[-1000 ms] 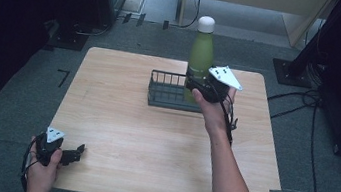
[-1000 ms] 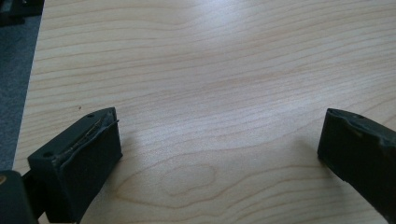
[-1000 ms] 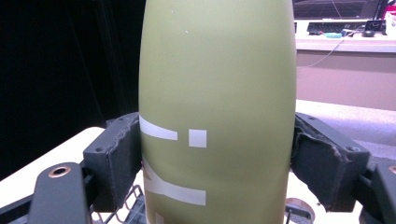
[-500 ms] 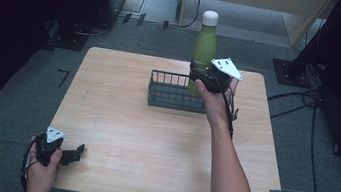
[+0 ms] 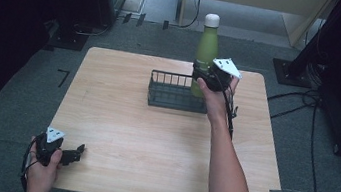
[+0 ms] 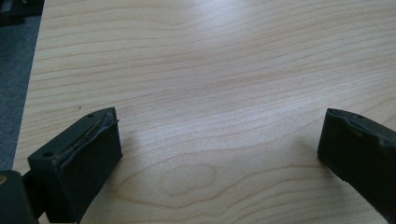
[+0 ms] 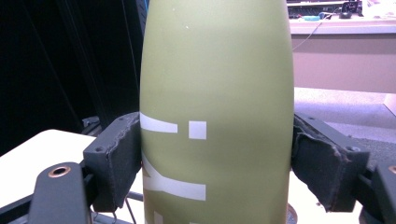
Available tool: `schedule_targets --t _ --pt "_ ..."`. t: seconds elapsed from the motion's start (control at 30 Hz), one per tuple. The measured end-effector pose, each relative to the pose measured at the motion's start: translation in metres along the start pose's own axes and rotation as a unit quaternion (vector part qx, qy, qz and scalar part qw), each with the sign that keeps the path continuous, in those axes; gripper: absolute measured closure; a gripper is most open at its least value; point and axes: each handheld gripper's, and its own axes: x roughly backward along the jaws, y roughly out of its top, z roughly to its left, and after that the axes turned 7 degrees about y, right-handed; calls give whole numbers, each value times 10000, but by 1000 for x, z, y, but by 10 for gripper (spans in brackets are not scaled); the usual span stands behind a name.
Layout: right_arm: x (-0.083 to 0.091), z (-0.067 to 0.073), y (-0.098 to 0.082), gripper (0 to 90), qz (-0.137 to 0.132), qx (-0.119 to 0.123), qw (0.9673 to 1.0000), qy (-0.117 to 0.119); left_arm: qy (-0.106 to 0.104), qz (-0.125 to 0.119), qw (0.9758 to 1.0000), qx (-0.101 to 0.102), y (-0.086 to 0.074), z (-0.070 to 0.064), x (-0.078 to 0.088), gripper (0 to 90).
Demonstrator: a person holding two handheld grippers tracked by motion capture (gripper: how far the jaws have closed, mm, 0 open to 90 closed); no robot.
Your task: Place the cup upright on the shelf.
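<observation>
The right hand-held gripper [image 5: 200,75] is clenched around a green bottle [image 5: 207,45], a pad pressed to each flank of the body just below the shoulder, as the right gripper view shows with the bottle [image 7: 217,112] standing upright between the two black jaws. In the high view the bottle stands tall with its white cap [image 5: 212,19] at the top, its lower part hidden behind the wrist and the far right end of a dark wire basket [image 5: 174,91]. The basket sits on the wooden surface [image 5: 152,139] toward twelve o'clock from the surface's middle. Whether the bottle's base is already inside the basket, resting on its floor, or hanging just above the rim cannot be told from these views.

The step in hand looks like carrying the bottle to the basket and setting it in at the basket's right end. The next move, as I judge it, calls for keeping the bottle vertical, clearing the wire rim, lowering until the base is seated, and only then letting the pads go; a tall, narrow bottle may tip if freed early.

The left hand-held gripper [image 5: 57,150] rests at about seven o'clock near the surface's near edge, jaws spread wide with nothing between them, bare wood [image 6: 210,93] beneath.
</observation>
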Motion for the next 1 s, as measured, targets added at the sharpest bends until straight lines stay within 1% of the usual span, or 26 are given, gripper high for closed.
schedule_targets --t 0.1,0.23,0.33,0.37,0.4,0.43,0.47,0.5,0.53,0.57,0.6,0.63,0.67,0.7,0.73,0.77,0.83,0.87,1.0 --pt "-3 -3 0 210 26 -8 10000 -40 0 1 10000 1 0 0 0 0" --pt "-8 -6 0 211 95 44 9999 -91 0 1 10000 -3 0 0 0 0" --pt "-11 -9 -1 215 86 48 9999 -100 0 1 10000 1 0 0 0 0" --pt "-11 -10 -1 253 40 21 9999 -100 0 0 10000 1 0 0 0 0" --pt "-7 -11 1 666 -204 -89 9997 -108 0 2 10000 0 0 0 0 0" --pt "-3 -11 7 815 -435 -362 9965 -610 -1 2 10000 1 0 0 0 0" --pt "-1 -12 11 752 -538 -506 9961 -481 -1 -1 10000 2 0 0 0 0" --pt "1 -14 16 718 -537 -571 9963 -364 2 1 10000 1 0 0 0 0" --pt "1 -14 16 694 -447 -576 9968 -317 1 2 10000 1 0 0 0 0" --pt "-1 -14 14 692 -299 -497 9980 -267 -6 -18 10000 22 0 0 0 0" --pt "-4 -13 11 677 -52 -398 9991 -133 -2 0 10000 0 -1 -1 1 3" --pt "-8 -12 7 674 223 -314 9992 -60 -2 -2 10000 -3 -1 -1 1 2" --pt "-8 -11 4 677 314 -232 9992 -102 -13 -7 10000 5 -1 -1 1 2" --pt "-6 -11 1 685 368 -245 9990 -67 -7 -4 10000 -5 -1 -1 1 2" --pt "-4 -12 0 685 377 -311 9988 -59 -8 -7 10000 0 -1 -1 1 2" --pt "-2 -12 -1 682 393 -313 9987 -36 -7 -2 10000 -6 -1 -1 1 2" --pt "2 -11 -3 646 480 -232 9986 59 -12 -10 10000 -2 -1 -1 1 2" --pt "3 -11 -3 645 505 -239 9984 104 -9 -4 10000 -1 -1 -1 1 2" --pt "5 -9 -3 621 518 -188 9982 223 -9 -2 10000 -3 -1 -1 1 2"
